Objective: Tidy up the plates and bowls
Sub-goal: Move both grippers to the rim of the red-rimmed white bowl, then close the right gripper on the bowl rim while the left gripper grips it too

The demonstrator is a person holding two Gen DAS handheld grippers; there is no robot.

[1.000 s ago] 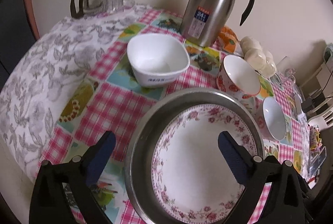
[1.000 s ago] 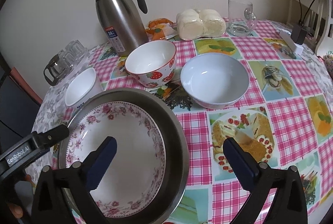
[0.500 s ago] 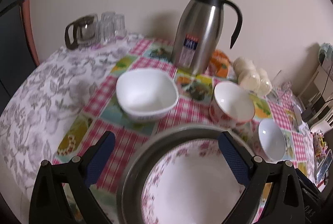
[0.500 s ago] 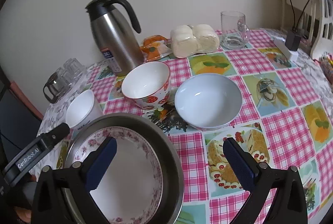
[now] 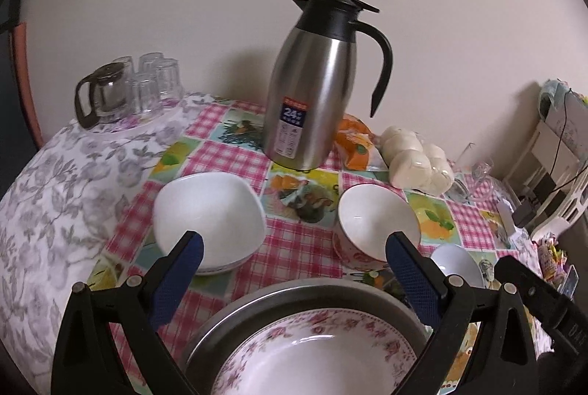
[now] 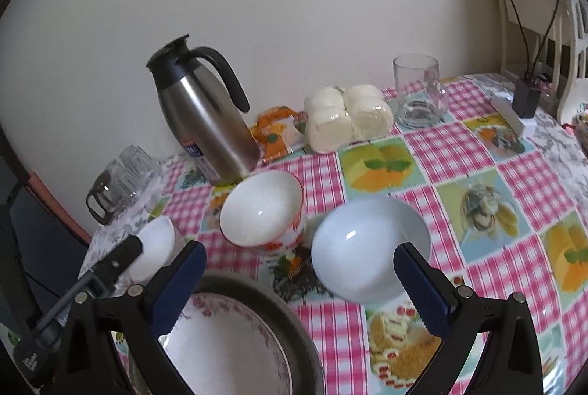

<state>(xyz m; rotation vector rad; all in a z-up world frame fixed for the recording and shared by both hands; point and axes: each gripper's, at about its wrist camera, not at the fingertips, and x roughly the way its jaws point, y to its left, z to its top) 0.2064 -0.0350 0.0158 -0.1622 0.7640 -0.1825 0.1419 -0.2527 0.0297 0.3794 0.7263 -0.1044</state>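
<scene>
A rose-patterned plate [image 5: 312, 354] [image 6: 228, 351] lies inside a metal pan [image 5: 290, 295] [image 6: 286, 318] at the near table edge. Beyond it stand a square white bowl [image 5: 209, 207] [image 6: 154, 248], a strawberry-print bowl [image 5: 375, 226] [image 6: 262, 211] and a plain pale bowl [image 5: 457, 264] [image 6: 367, 244]. My left gripper [image 5: 294, 270] is open, raised above the pan's far rim, nothing between its blue pads. My right gripper [image 6: 297, 284] is open too, hovering between the pan and the pale bowl, holding nothing.
A steel thermos jug [image 5: 312, 82] [image 6: 202, 112] stands at the back by the wall. Glasses and a small glass pot [image 5: 128, 86] sit far left. Wrapped buns [image 6: 345, 117], an orange packet [image 6: 279, 134], a glass mug [image 6: 419, 90] and a charger [image 6: 522, 104] lie behind and right.
Both grippers have lifted and pulled back from the pan, tilting up. The plate and pan have slid toward the bottom of both views; more wall shows.
</scene>
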